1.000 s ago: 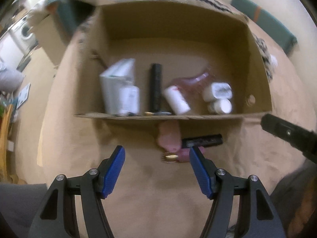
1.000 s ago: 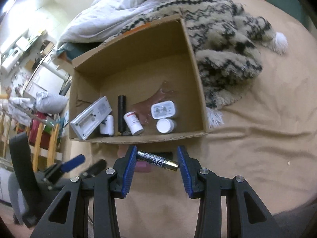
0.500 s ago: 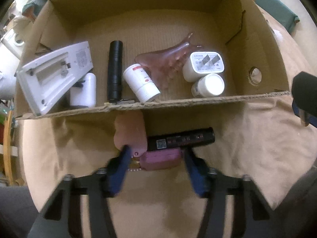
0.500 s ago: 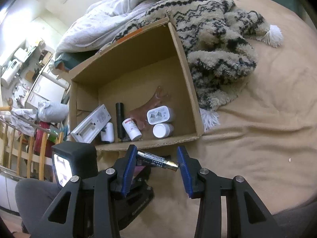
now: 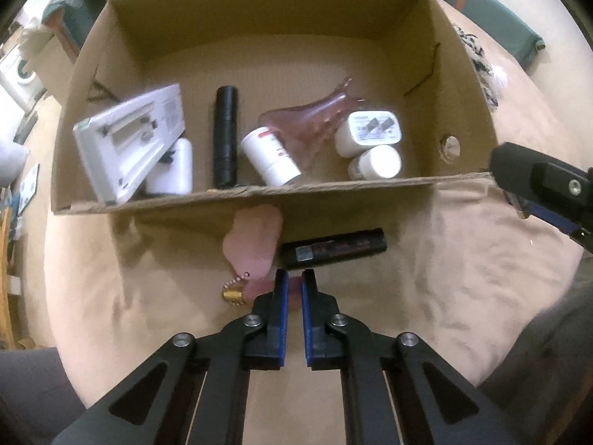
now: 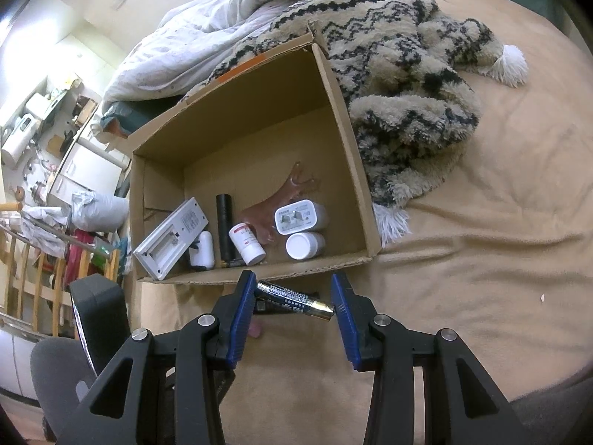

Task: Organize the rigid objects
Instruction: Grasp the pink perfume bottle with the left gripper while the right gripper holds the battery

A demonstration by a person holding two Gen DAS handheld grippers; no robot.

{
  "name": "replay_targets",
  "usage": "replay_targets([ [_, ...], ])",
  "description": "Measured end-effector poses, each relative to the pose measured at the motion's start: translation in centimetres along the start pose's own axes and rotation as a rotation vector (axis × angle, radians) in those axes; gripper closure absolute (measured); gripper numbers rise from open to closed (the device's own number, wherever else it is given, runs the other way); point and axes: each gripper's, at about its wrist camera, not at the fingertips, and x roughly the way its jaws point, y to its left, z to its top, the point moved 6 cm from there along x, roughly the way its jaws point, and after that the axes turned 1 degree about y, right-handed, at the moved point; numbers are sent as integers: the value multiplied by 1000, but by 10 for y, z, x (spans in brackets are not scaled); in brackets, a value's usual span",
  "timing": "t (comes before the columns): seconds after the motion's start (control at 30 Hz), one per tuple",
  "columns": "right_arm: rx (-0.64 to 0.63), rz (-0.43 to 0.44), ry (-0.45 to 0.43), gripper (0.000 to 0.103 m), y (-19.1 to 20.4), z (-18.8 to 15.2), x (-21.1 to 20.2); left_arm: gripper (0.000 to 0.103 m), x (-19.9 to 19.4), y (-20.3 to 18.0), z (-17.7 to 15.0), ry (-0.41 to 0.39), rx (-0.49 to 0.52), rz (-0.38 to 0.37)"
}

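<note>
Below the box [image 5: 237, 196] – left gripper [image 5: 294, 278] now closed, lower.

- Cardboard box [image 6: 344, 141]: brown.
- Blanket [image 6: 407, 74]: beige with black zigzag pattern.
- Bed sheet [image 6: 481, 259]: tan.
- Battery [image 6: 292, 298]: black and gold.
- Tongs' pads [image 6: 239, 319]: blue.

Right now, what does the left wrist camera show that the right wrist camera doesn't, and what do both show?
Only the left wrist view: the pink paw keychain and its gold clasp on the sheet in front of the cardboard box, with the left claw shut beside them. Only the right wrist view: the battery clamped across the right claw. Both: that box holding the black cylinder, white charger and white-capped bottle.
</note>
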Motion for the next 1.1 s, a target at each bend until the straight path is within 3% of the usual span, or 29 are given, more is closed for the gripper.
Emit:
replay_targets([
  [0.13,1,-2,-1,59,-1,-1,-2,93,6,5,-8,28,-63,-10],
  [0.2,7,3,-1,59,-1,0,-1,86,7,14,-6,19,-71,10],
  [0.23,10,6,2,59,-1,0,-1,76,8,15,-5,18,-73,6],
  [0.27,12,9,5,59,-1,0,0,59,10,17,-6,28,-77,0],
  [0.33,12,19,9,59,0,0,1,45,11,20,-9,40,-87,-11],
  [0.47,13,40,10,59,2,0,0,44,13,17,-21,77,-65,-59],
  [0.67,20,74,23,59,7,0,2,43,6,28,-34,84,-68,-54],
  [0.9,8,99,35,59,14,3,6,41,17,34,-20,108,-39,-79],
  [1.1,19,96,45,59,11,3,8,41,33,19,-17,105,23,-28],
])
